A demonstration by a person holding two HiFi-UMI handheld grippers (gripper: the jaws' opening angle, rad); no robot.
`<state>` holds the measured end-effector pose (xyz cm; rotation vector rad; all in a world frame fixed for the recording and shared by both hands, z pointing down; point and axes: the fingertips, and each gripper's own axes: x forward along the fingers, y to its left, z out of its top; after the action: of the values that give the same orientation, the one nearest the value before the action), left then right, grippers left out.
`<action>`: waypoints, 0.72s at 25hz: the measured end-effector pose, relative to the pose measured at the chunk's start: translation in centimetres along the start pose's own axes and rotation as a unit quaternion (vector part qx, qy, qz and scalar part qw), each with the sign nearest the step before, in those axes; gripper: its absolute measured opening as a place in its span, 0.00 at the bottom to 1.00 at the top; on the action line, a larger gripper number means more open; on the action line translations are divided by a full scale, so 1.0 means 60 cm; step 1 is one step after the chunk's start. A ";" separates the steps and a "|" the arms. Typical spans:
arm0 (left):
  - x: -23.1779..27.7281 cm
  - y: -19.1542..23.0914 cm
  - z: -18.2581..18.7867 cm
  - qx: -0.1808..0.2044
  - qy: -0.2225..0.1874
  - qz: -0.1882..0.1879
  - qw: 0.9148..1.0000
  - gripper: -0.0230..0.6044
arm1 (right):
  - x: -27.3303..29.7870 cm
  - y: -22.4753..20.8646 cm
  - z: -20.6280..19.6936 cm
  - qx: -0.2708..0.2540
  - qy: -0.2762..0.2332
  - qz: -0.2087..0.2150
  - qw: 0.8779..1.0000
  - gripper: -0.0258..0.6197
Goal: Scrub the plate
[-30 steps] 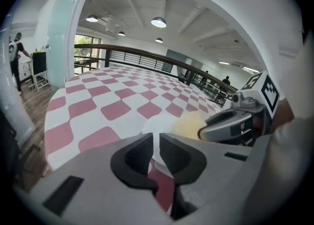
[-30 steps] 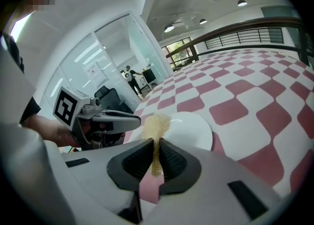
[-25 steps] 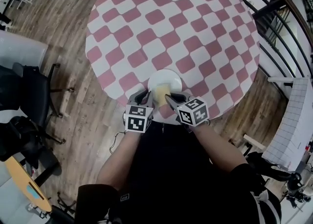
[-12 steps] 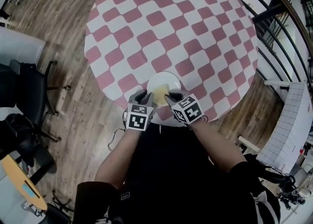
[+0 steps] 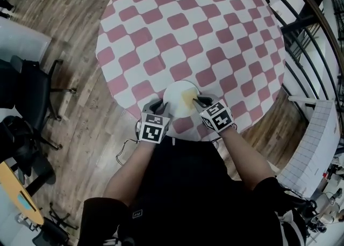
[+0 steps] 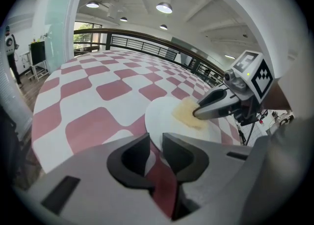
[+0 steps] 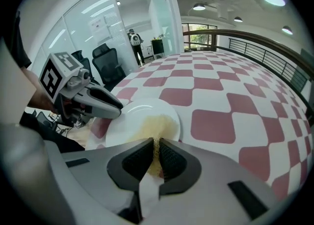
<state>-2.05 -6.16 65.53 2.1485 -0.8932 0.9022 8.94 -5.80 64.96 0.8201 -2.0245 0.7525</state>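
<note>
A white plate (image 5: pixel 176 95) lies at the near edge of the round table. My left gripper (image 5: pixel 159 103) is shut on the plate's near-left rim; in the left gripper view the rim (image 6: pixel 153 129) runs in between its jaws. My right gripper (image 5: pixel 198 100) is shut on a thin yellow sponge (image 5: pixel 188 97), which lies flat on the right half of the plate. In the right gripper view the sponge (image 7: pixel 156 121) spreads over the plate (image 7: pixel 128 117) just ahead of the jaws. The left gripper view shows the sponge (image 6: pixel 186 115) under the right gripper's fingers (image 6: pixel 216 107).
The table (image 5: pixel 188 24) has a red-and-white checked cloth. A black office chair (image 5: pixel 32 100) stands on the wood floor to the left. A dark railing (image 5: pixel 306 41) curves round the table's right side. Far off are chairs (image 7: pixel 105 64) and a person (image 7: pixel 133 44).
My right gripper has slid the sponge from the plate's near middle toward its right side. The left gripper has kept its hold at the rim.
</note>
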 end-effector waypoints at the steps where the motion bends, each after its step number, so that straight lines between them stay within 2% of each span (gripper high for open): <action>1: 0.000 0.000 0.000 0.000 0.000 0.000 1.000 0.17 | -0.001 -0.007 0.003 0.000 -0.001 -0.003 1.000 0.10; 5: 0.000 0.002 0.001 -0.002 0.000 -0.001 1.000 0.17 | -0.002 -0.031 0.018 -0.004 -0.008 -0.024 1.000 0.10; 9: 0.001 0.002 0.001 -0.002 0.002 -0.003 1.000 0.17 | -0.012 -0.056 0.026 0.014 -0.017 -0.043 0.999 0.10; 18: 0.004 -0.001 0.001 -0.001 0.000 -0.003 1.000 0.17 | 0.031 -0.035 0.064 0.021 -0.023 -0.026 0.999 0.10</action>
<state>-1.86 -6.26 65.70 2.1478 -0.8874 0.8979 7.96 -10.48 65.05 0.9190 -2.0266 0.7562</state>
